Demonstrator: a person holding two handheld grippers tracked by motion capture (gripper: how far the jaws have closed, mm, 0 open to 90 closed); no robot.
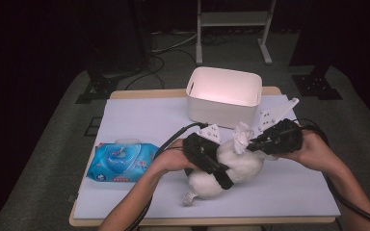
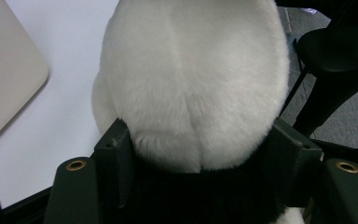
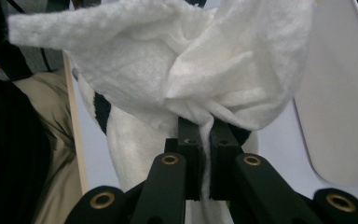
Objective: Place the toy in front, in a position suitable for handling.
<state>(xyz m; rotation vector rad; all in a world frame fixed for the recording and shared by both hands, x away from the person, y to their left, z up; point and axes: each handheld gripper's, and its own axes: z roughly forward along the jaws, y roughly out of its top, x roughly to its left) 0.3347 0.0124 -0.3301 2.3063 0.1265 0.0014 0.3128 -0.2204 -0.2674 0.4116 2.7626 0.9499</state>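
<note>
A soft white plush toy (image 1: 231,166) with short, dense fur and black patches lies on the white sheet (image 1: 139,120) that covers the wooden table (image 1: 139,93), near its front middle. The left gripper (image 1: 207,156) clamps the toy's rounded body; in the left gripper view the two black jaws press into the fur on either side of the bulging white mass (image 2: 191,88), with a faint seam running down its middle and black fur low between the jaws. The right gripper (image 1: 253,143) pinches a crumpled white wet wipe (image 1: 242,135) against the toy's upper end; in the right gripper view its jaws stand almost pressed together on a thin fold of the wipe (image 3: 182,60), whose quilted, fibrous weave and loose corners spread above them, a texture the high view reduces to a small white tuft. Beyond the toy, a white rectangular plastic bin (image 1: 224,95) with rounded corners and smooth walls stands at the table's far edge. To the left, well apart from the toy, lies a flat blue soft-pack of wipes (image 1: 120,162) with a glossy wrapper and an oval lid.
</note>
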